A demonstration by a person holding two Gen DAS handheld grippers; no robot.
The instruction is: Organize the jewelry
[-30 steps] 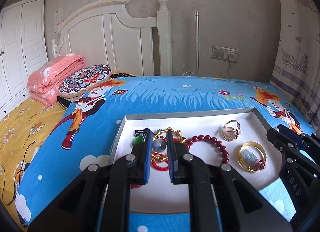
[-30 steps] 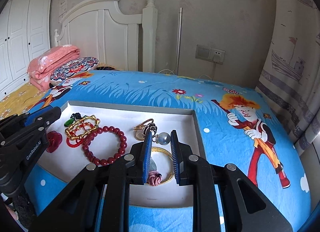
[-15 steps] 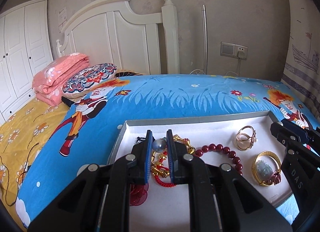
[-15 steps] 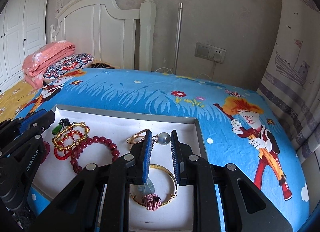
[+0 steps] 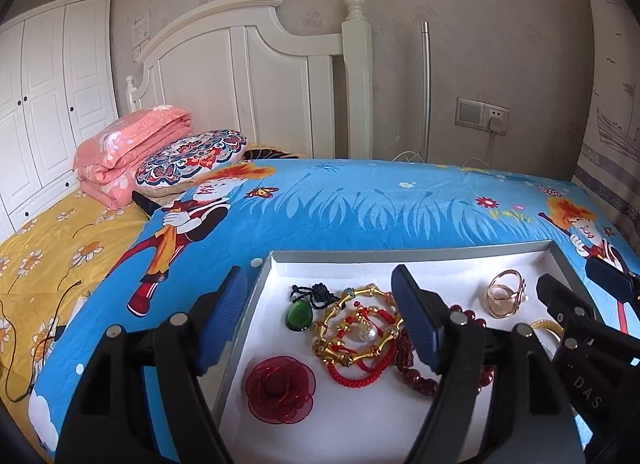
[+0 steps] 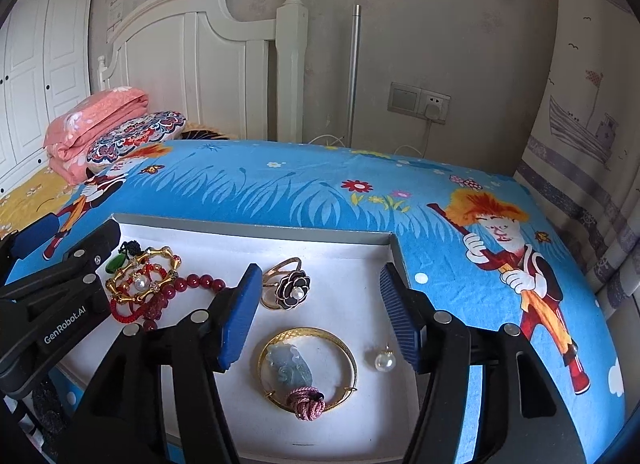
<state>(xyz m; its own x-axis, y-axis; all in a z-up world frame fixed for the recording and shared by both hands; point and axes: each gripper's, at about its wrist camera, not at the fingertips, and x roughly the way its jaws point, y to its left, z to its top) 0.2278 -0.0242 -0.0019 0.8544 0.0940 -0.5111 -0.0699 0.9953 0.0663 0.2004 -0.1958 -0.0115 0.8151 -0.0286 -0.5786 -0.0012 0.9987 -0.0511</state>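
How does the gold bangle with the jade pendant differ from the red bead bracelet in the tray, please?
The gold bangle is a smooth, thin metal hoop; the red bead bracelet is a string of round dark-red beads. The bangle carries a pale jade pendant and a pink knot; no such charm shows on the bead bracelet. The bangle lies alone near the tray's front, while the bead bracelet touches a heap of other bracelets on the left. Both lie flat on the white lining.

A white tray (image 6: pixel 256 230) with a grey rim is laid on the bed. At its left end a green pendant (image 5: pixel 298 315), a red rose (image 5: pixel 280 389), a gold bamboo bangle (image 5: pixel 360 330) and red cord bracelets (image 5: pixel 352 374) are piled. A camellia ring (image 6: pixel 290 284) is seen mid-tray; a gold bangle with jade charm (image 6: pixel 306 368) and a pearl earring (image 6: pixel 385 361) are placed near the right end.
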